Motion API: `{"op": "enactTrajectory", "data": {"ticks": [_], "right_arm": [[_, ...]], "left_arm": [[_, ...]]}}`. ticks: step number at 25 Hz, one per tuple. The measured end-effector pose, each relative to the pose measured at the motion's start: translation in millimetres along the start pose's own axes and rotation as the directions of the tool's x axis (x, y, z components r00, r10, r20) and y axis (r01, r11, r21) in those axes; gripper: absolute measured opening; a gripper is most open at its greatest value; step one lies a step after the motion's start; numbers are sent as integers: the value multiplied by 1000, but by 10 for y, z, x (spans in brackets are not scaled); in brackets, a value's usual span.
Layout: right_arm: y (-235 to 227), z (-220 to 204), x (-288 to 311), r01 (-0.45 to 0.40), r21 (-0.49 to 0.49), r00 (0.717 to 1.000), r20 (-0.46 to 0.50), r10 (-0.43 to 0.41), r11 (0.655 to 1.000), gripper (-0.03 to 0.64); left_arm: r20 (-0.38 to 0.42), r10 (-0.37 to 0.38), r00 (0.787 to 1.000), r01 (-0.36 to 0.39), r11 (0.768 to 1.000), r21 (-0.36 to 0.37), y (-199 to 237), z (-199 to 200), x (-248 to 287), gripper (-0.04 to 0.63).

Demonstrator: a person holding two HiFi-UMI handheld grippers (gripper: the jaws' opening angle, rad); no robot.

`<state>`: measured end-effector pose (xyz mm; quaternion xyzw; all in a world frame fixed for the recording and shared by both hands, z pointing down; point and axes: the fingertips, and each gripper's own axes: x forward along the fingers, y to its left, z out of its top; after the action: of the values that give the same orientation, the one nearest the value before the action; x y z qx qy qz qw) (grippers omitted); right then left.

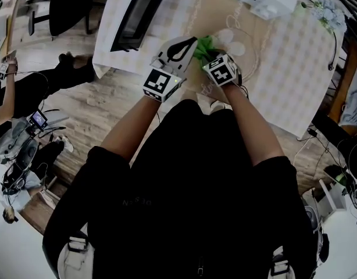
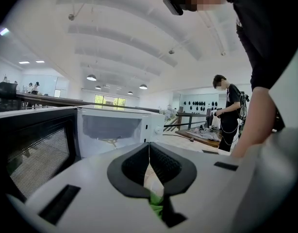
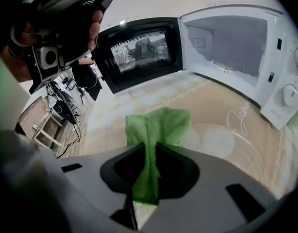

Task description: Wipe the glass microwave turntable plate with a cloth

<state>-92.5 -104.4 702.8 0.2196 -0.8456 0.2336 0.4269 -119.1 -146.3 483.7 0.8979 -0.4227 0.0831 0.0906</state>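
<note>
Both our arms [image 1: 255, 121] reach forward and almost meet. Our right gripper [image 3: 150, 154] pinches the green cloth [image 3: 161, 125]. The cloth's end rests at the edge of the glass plate [image 3: 224, 142], near the open microwave [image 3: 226, 47]. Our left gripper [image 2: 149, 147] is squeezed closed on nothing. We cannot read the curly writing [image 3: 239, 120].

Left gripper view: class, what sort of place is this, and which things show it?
Probably a large lab or workshop hall, not a home kitchen: high ceiling with hanging lamps, a person at a cluttered workbench, a microwave on a table.
</note>
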Motion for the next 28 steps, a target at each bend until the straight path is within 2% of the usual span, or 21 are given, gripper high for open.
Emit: {"op": "enactTrajectory", "data": {"ticks": [6,22,28], "right_arm": [[-121,-226,-160,31,19,999,-11,-31,999,81],[-603,-1006,-806,157,144,987,-36,-153,977,83],[-729,-1198,-949,187,174,982,-40,-183,967,83]], "left_arm": [[6,-31,1000,31,1000,6,-142,52,85,20],[16,-131,991,131,991,27,-711,148,432,20],[7,-142,990,142,989,36,-796,125,470,20]]}}
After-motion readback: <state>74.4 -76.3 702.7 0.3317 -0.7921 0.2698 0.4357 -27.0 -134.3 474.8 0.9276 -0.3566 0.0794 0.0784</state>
